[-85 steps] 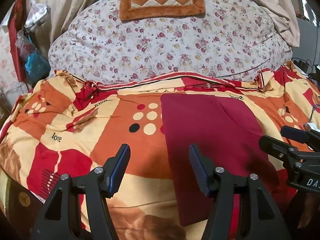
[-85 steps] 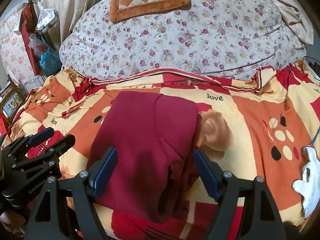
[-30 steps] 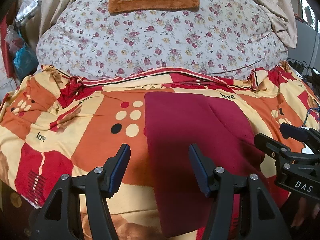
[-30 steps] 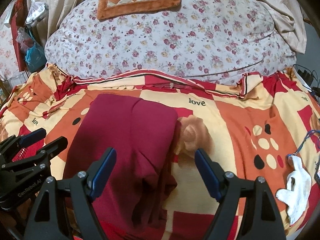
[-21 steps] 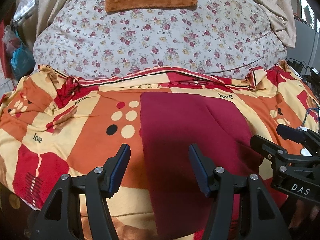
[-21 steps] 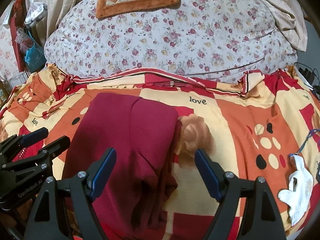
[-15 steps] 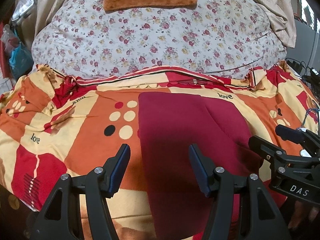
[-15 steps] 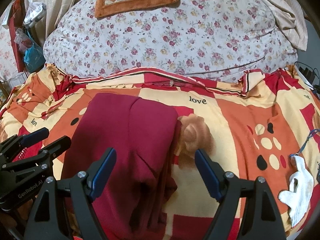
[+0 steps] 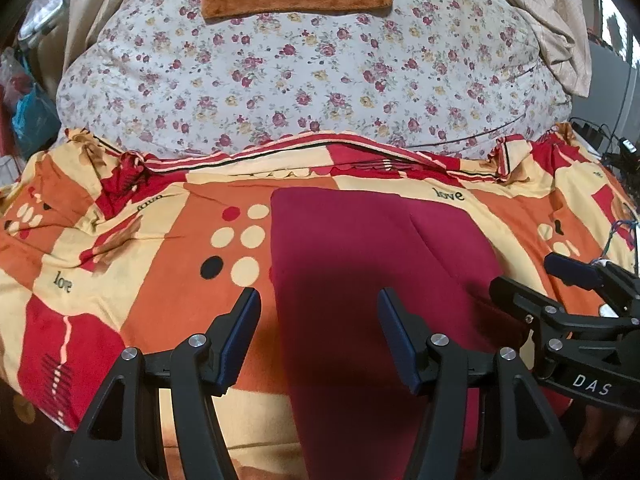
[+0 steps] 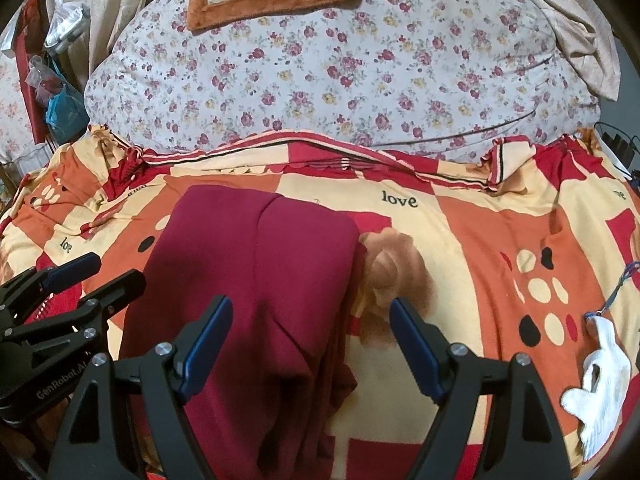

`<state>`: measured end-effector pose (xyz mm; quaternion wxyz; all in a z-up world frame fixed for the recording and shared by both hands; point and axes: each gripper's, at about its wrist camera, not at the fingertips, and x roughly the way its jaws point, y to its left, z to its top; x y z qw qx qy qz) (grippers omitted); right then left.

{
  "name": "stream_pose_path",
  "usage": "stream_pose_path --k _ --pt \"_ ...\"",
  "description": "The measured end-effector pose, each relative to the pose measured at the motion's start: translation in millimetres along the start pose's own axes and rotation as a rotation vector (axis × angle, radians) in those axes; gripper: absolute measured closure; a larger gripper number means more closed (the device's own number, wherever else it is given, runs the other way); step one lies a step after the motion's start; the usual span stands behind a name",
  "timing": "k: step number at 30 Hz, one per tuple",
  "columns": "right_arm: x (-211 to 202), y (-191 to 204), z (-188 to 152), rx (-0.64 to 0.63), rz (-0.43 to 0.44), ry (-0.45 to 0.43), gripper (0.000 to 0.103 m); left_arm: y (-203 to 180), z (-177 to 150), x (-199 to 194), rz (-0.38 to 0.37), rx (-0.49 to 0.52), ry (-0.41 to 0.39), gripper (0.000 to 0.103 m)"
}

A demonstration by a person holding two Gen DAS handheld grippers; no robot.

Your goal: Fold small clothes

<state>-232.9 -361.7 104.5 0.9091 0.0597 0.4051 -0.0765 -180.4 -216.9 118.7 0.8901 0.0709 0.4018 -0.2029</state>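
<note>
A patterned orange and red bedspread (image 9: pixel 120 264) covers the bed; a folded dark red garment (image 9: pixel 360 264) lies flat at its middle; left gripper (image 9: pixel 318 334) and right gripper (image 10: pixel 310 340) hover above it, jaws apart, empty.

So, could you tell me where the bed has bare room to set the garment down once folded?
Widest free patch: the bedspread between the maroon garment and the white glove at the right edge. A narrower strip lies left of the garment, by the dots. It is crowded toward the floral quilt behind.
</note>
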Motion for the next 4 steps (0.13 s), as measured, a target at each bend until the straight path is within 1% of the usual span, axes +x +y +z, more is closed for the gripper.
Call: stream_pose_path --k 2,4 --pt "2.7 -0.9 2.3 0.000 0.002 0.003 0.019 4.3 1.8 3.0 -0.012 -0.009 0.004 0.063" --pt "3.9 -4.3 4.4 0.007 0.017 0.000 0.019 10.0 3.6 5.7 -0.007 -0.010 0.004 0.063"
